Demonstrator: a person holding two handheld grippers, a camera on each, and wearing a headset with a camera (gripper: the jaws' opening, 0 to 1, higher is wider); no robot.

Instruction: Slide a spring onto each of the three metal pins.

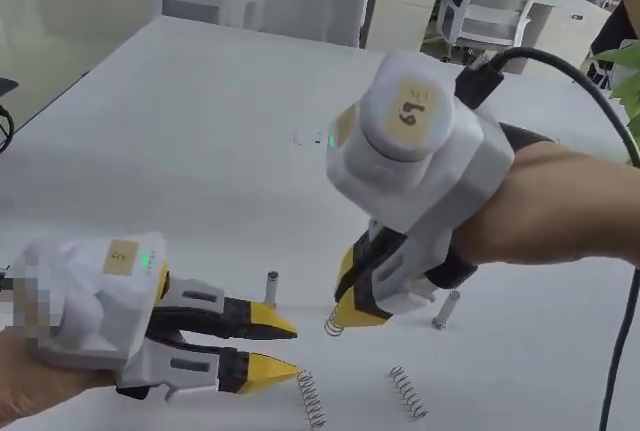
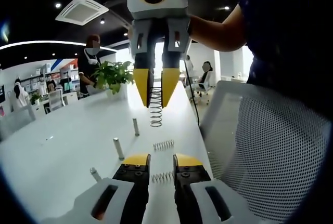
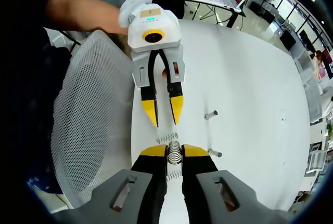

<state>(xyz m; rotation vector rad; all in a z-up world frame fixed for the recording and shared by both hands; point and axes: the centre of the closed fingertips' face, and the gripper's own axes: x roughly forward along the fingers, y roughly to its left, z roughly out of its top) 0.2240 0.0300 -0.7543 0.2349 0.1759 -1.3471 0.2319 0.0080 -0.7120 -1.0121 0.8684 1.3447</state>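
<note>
Since R gripper (image 1: 352, 313) is clamped on one spring (image 1: 332, 325), held off the table (image 1: 200, 131) w/ its end hanging free, it's prob. lined up for the nearest pin (image 1: 271, 286). L gripper (image 1: 278, 349) hovers slack-jawed nr two loose springs (image 1: 311, 398).

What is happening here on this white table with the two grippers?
A person works at a white table with a gripper in each hand. The right gripper has its fingers shut on one spring. The left gripper is open and holds nothing. Two more springs lie loose on the table nearby. The three metal pins stand bare; no spring is on any of them yet.
</note>
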